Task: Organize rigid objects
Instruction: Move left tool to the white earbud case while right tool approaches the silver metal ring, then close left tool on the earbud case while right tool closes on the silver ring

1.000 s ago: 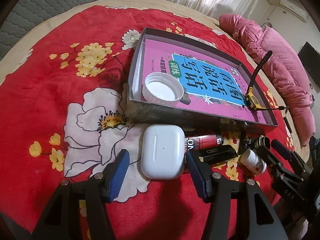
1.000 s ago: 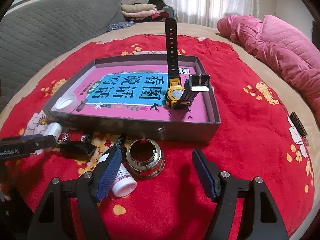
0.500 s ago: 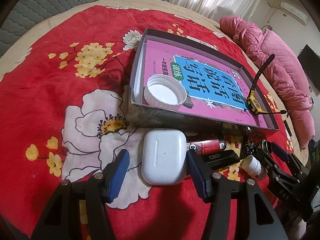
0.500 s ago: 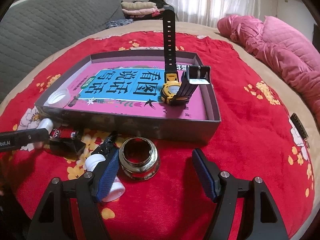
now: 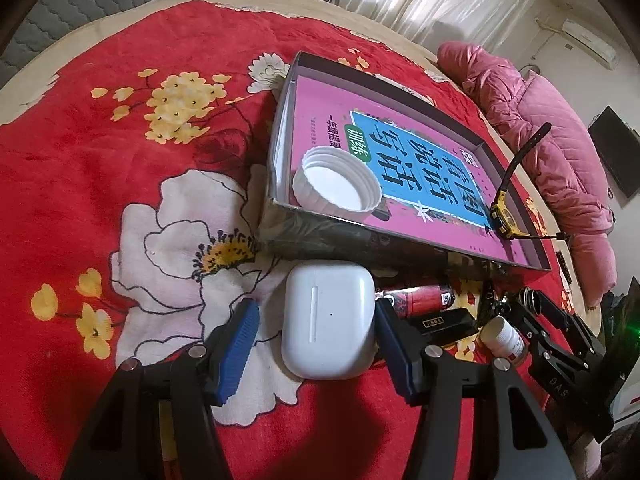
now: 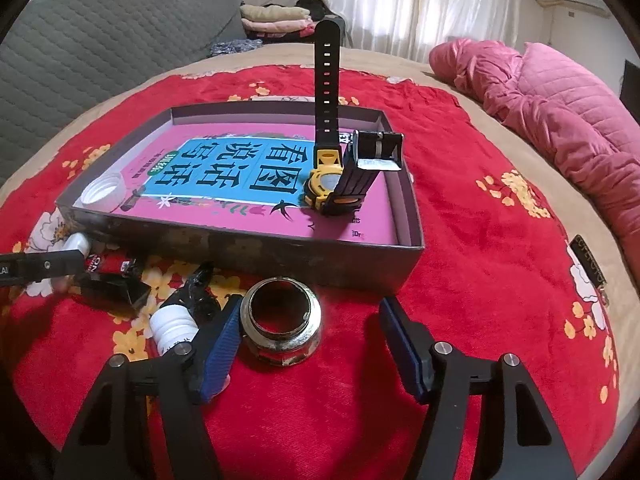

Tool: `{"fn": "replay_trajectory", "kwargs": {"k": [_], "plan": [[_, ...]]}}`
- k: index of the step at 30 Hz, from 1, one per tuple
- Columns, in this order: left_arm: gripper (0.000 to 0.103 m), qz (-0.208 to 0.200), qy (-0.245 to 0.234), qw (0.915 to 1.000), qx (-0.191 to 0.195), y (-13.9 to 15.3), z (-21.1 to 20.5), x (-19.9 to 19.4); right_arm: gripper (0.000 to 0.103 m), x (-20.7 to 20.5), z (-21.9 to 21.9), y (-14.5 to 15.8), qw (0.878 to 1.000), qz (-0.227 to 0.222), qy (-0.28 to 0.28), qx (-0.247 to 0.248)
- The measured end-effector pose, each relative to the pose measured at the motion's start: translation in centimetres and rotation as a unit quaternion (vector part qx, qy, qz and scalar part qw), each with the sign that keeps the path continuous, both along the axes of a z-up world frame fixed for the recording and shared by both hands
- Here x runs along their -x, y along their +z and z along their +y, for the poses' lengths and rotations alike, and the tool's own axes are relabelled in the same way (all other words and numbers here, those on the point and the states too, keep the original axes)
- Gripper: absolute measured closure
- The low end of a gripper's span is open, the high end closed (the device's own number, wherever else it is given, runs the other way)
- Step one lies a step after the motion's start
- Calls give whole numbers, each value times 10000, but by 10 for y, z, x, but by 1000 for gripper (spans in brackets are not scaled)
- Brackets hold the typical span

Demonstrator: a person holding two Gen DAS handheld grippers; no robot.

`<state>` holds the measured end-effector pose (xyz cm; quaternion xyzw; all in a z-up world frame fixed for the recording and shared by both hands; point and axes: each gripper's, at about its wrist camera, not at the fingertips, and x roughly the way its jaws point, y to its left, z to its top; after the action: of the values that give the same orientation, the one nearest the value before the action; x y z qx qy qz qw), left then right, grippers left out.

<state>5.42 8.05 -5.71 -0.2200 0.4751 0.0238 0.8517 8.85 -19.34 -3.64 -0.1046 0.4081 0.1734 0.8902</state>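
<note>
Tongs: the left tongs point(image 5: 314, 346) are held open astride a white earbud case point(image 5: 329, 322), not yet pinched. The right tongs point(image 6: 310, 342), jaws just closing, still gape around a metal ring point(image 6: 282, 330). Beyond, a yellow watch point(image 6: 332, 184) is seen inside the grey box point(image 6: 248, 250).

Both the left gripper point(image 5: 316, 342) and the right gripper point(image 6: 312, 344) have matte black angular arms with triangular cut-outs, a round silver screw head at each joint, and flat blue ribbed pads lining their fingers point(image 5: 236, 346).
</note>
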Motion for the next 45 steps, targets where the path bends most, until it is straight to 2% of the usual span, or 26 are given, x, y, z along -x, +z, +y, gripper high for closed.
{"fn": "replay_trajectory", "kwargs": {"k": [9, 20, 28, 32, 35, 45], "plan": [[44, -89, -90, 9998, -145, -2, -2, -2, 46, 1, 8, -4, 9997, -6, 209, 83], [45, -115, 41, 9999, 4, -5, -1, -1, 47, 1, 10, -7, 9997, 41, 215, 44], [46, -52, 15, 10000, -24, -5, -1, -2, 48, 0, 9, -6, 9998, -3, 194, 77], [51, -55, -23, 10000, -29, -5, -1, -2, 61, 1, 10, -5, 9997, -68, 214, 127], [58, -58, -68, 10000, -14, -4, -3, -4, 61, 2, 10, -5, 9997, -72, 228, 107], [59, -80, -95, 9998, -158, 0, -6, -1, 61, 2, 7, -5, 9997, -68, 238, 62]]}}
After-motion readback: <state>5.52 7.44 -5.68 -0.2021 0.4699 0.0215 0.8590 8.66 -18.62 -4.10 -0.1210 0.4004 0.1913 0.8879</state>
